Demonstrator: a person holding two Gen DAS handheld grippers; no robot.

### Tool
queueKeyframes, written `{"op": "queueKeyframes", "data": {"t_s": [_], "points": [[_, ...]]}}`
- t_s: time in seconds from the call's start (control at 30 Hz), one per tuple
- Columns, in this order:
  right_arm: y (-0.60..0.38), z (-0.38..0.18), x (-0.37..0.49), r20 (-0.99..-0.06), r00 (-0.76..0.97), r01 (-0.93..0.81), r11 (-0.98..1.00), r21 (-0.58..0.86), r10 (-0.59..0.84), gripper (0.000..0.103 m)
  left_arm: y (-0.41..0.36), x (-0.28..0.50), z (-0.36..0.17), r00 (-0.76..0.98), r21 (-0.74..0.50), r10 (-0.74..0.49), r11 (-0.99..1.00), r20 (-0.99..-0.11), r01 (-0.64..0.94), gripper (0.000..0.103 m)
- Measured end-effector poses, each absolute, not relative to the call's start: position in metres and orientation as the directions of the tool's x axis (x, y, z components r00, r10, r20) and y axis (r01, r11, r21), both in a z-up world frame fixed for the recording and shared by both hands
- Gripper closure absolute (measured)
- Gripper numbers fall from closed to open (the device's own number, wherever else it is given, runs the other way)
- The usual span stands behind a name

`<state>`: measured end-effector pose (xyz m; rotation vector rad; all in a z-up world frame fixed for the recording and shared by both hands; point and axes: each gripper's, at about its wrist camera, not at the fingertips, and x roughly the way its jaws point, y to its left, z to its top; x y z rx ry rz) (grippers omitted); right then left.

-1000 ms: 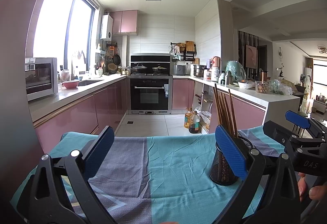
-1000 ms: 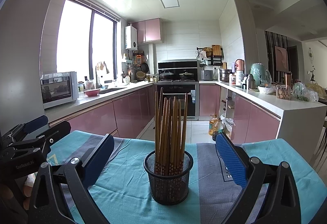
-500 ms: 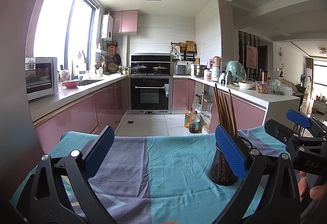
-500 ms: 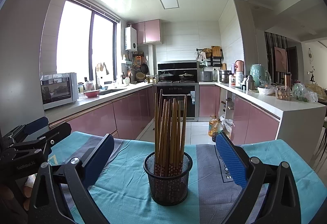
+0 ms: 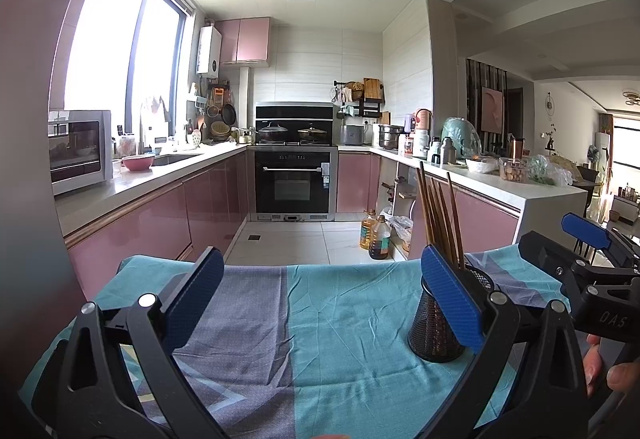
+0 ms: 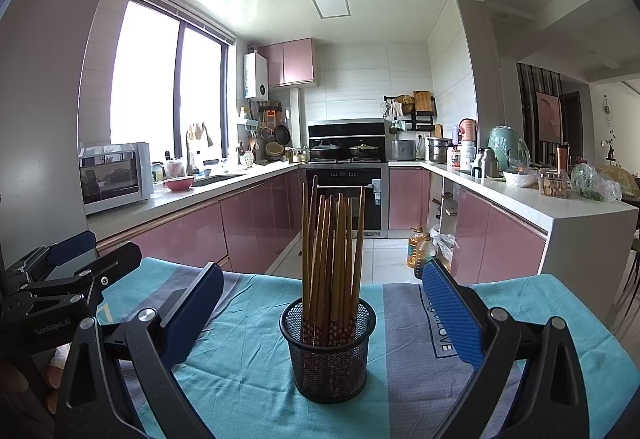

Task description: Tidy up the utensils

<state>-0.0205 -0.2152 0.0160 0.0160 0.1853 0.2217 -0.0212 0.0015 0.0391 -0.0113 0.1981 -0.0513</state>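
A black mesh holder (image 6: 328, 351) stands on the teal cloth, filled with several wooden chopsticks (image 6: 332, 239) standing upright. My right gripper (image 6: 320, 311) is open and empty, its blue pads on either side of the holder and a little short of it. My left gripper (image 5: 320, 299) is open and empty over bare cloth. In the left wrist view the holder (image 5: 434, 323) sits partly behind my right finger pad (image 5: 448, 303), with chopsticks (image 5: 440, 215) rising above it. The right gripper (image 5: 592, 279) shows at the far right there; the left gripper (image 6: 52, 291) shows at the far left of the right wrist view.
The table wears a teal and grey striped cloth (image 5: 320, 319). Beyond its far edge lies a kitchen with pink cabinets (image 5: 160, 223), an oven (image 5: 294, 183), oil bottles (image 5: 374, 235) on the floor and a cluttered white counter (image 6: 540, 199) at the right.
Both views have dropped very slightly, so the grippers have tipped a touch. The holder and chopsticks have not moved, and both grippers stay open.
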Motion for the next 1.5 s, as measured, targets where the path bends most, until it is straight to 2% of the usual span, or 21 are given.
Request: {"op": "queueKeyframes", "data": {"t_s": [1.5], "points": [[-0.2155,0.0194,-0.022,-0.179,0.96,-0.212,0.976,0.041,0.216,0.007,0.0002,-0.0212,0.0391,0.979,-0.017,-0.053,0.999,-0.198,0.05,0.006]]}}
